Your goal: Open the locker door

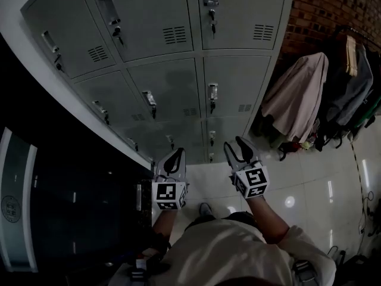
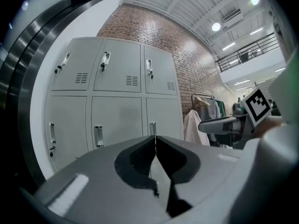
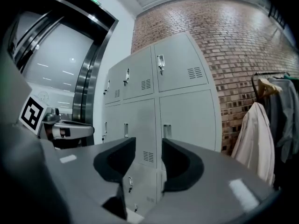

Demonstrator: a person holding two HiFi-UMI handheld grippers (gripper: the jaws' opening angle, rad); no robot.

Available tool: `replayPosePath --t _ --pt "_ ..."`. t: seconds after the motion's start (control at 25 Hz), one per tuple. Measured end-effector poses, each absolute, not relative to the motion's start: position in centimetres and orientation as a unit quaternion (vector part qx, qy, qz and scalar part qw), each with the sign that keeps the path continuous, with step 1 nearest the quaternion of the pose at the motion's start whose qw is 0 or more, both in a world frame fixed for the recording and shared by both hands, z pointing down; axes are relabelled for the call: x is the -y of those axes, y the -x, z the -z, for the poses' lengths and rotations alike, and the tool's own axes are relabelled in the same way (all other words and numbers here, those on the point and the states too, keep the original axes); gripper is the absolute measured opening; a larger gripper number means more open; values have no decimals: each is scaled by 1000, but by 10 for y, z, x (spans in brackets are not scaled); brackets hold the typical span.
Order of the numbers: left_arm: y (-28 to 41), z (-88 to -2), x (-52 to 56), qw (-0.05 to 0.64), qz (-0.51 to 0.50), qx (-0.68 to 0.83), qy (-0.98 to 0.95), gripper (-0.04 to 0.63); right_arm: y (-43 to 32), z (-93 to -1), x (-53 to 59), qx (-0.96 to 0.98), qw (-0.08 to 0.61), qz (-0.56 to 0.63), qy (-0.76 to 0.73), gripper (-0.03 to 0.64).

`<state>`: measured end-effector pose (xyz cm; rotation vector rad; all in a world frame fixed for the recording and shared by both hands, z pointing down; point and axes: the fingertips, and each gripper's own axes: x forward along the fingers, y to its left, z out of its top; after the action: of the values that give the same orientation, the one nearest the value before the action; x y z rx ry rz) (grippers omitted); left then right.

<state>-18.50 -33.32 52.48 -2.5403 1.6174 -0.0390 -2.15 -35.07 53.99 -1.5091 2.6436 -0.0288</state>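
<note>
A bank of grey lockers (image 1: 166, 88) stands ahead, all doors closed, each with a small metal handle (image 1: 212, 91) and a lock below it. Both grippers hover in the air short of the lockers and touch nothing. My left gripper (image 1: 177, 155) has its jaws pressed together with nothing between them; its own view shows the tips meeting (image 2: 154, 139) before the lockers (image 2: 117, 111). My right gripper (image 1: 239, 148) stands open and empty; in its own view the gap (image 3: 148, 146) frames the middle-row doors (image 3: 187, 115).
A clothes rack with a pale coat (image 1: 296, 100) and darker garments (image 1: 351, 94) stands right of the lockers against a brick wall (image 1: 327, 5). A dark glass door with a metal frame (image 1: 59, 207) lies to the left. The floor is glossy white tile (image 1: 309, 177).
</note>
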Motion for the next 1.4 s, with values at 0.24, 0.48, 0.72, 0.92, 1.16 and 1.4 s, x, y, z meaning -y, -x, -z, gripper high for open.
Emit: replayPosePath --t 0.24,0.48,0.72,0.92,1.16,1.4 --pt "180 -544 374 48 15 -533 845 63 37 -564 407 -872 31 31 488 166" --pt "178 -548 393 34 10 -547 837 58 46 -590 467 -878 18 35 477 155" --pt "177 -554 408 29 18 -551 834 58 65 -609 545 -884 -16 24 467 173" --pt "187 -565 414 14 21 -561 828 58 77 -611 584 -886 -29 34 463 173" --pt "198 -571 417 6 17 -567 823 58 84 -624 604 -884 -44 37 464 173" --pt "200 -571 418 5 15 -568 823 58 93 -645 617 -883 -61 54 463 154"
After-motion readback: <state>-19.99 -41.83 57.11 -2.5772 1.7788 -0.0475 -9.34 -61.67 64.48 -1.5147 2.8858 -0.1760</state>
